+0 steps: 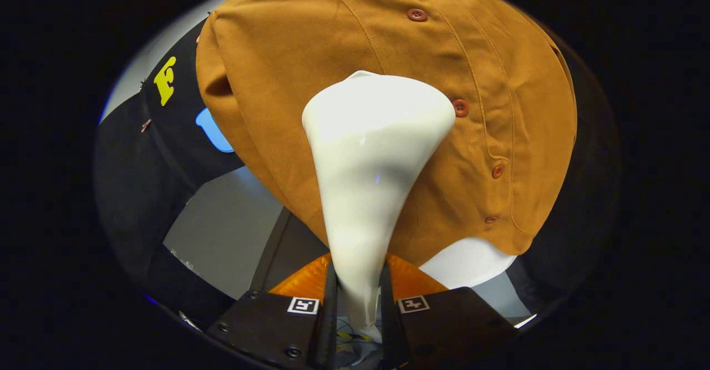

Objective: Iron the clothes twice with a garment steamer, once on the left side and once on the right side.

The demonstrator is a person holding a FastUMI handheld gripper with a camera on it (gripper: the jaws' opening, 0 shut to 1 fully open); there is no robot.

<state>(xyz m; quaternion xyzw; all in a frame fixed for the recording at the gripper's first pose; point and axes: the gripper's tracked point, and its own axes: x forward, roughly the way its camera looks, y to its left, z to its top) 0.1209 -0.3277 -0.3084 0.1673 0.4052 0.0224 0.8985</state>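
A brown button-up shirt [310, 76] hangs in front of me, its row of reddish buttons [460, 107] running down the right of the steamer. A white garment steamer [369, 159] rises from between my fingers, its wide head against the shirt's left panel, just left of the button line. My gripper [359, 289] is shut on the steamer's narrow handle, one finger pressing each side. The steamer head hides the cloth behind it.
A white rounded form [466, 262] shows below the shirt's hem. The black booth wall [138, 181] stands behind on the left, with a grey panel [227, 237] lower down. A dark post [277, 245] runs down beside the steamer.
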